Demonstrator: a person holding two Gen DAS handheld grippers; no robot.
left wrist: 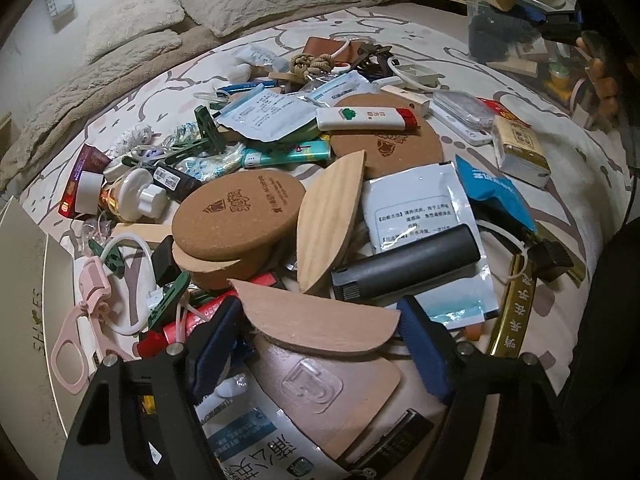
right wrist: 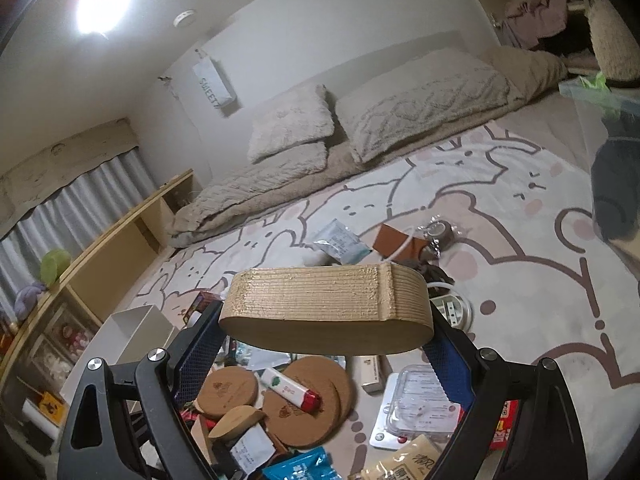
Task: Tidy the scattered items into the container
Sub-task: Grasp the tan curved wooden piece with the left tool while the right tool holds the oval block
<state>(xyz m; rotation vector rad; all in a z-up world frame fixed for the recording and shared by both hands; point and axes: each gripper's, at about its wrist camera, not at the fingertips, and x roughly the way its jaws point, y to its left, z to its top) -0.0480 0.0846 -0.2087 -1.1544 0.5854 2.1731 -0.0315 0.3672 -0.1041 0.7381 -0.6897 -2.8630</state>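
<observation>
Scattered items [left wrist: 320, 168] cover the cartoon-print bed [left wrist: 460, 40]. Left claw [left wrist: 320, 336] grips a flat half-round wooden piece [left wrist: 320, 320] low over the pile. Right claw [right wrist: 326, 340] clamps a pale oval wooden block [right wrist: 326, 308], raised above round cork coasters [right wrist: 304, 400].

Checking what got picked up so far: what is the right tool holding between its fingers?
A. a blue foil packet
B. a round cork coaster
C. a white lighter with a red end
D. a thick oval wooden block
D: in the right wrist view the right tool is clamped on the ends of a thick oval wooden block, raised above the clutter.
</observation>
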